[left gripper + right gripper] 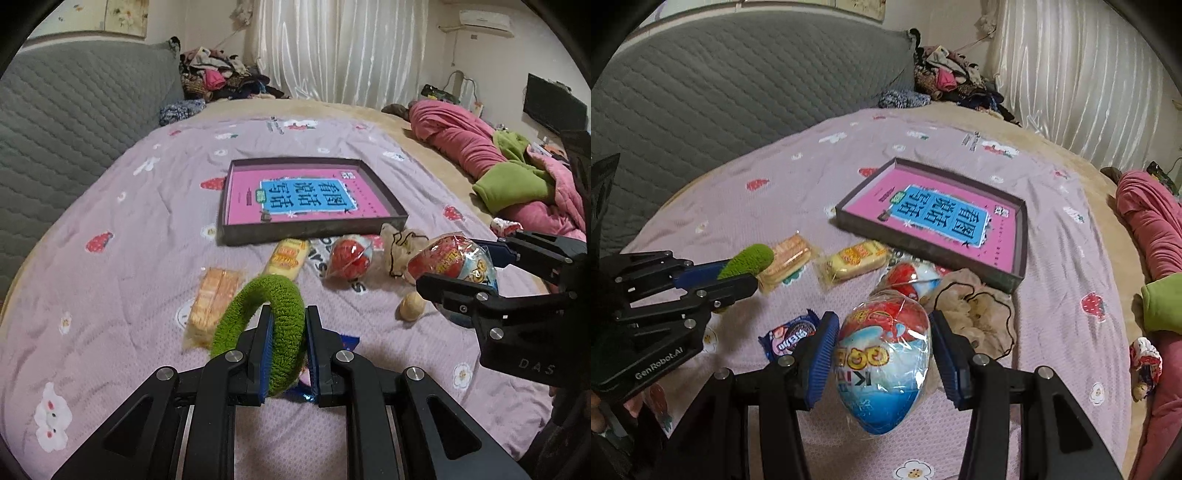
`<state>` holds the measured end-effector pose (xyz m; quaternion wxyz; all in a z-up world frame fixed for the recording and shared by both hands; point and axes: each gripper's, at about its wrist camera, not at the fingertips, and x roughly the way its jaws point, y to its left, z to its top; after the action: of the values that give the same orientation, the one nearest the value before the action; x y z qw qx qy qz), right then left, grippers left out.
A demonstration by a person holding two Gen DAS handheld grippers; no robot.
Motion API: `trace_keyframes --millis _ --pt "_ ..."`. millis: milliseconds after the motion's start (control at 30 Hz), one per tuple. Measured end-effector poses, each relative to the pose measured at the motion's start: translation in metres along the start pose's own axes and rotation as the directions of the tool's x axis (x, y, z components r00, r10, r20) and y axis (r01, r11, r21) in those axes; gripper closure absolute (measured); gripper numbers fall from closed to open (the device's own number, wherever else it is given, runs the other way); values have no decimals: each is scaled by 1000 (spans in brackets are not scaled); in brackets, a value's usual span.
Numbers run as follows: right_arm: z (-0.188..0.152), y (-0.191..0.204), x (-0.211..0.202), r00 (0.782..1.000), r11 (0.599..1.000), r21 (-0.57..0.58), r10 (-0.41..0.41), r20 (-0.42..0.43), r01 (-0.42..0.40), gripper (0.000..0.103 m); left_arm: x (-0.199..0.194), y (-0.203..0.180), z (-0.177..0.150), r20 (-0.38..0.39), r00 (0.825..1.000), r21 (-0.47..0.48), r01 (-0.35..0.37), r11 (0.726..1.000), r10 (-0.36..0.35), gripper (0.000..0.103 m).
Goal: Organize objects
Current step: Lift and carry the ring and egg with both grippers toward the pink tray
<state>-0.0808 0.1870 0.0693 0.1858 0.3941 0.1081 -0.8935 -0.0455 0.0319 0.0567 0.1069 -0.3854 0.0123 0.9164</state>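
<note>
My left gripper [288, 317] is shut on a green fuzzy ring [258, 310] and holds it above the bed; it also shows in the right wrist view [746, 260]. My right gripper [882, 332] is shut on a large wrapped toy egg [884, 362], red on top and blue below, also seen in the left wrist view [452, 264]. A shallow dark box [314, 229] holding a pink and blue book [306, 195] lies further back on the bed. A second toy egg [349, 258], two biscuit packs [212, 302] [286, 256] and a blue snack packet [790, 338] lie loose.
A beige drawstring pouch [975, 310] lies right of the eggs, and a small cream egg-shaped thing [410, 306] near it. Grey headboard [74, 110] at left, clothes pile [221, 77] behind, pink and green bedding [509, 177] at right.
</note>
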Motion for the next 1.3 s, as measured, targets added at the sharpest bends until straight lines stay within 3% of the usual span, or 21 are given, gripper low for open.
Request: trace_keyframes --millis 433,733,1300 --pt "11 -12 -39 992 998 58 -13 122 6 53 -15 -21 37 70 997 0 -34 999 34 87" --pt "19 -37 -74 971 990 139 -37 237 3 53 -25 -32 60 100 994 2 -52 999 51 87" --pt "29 -63 -100 938 979 202 -84 336 15 53 -24 -37 100 156 987 3 -27 1000 26 87"
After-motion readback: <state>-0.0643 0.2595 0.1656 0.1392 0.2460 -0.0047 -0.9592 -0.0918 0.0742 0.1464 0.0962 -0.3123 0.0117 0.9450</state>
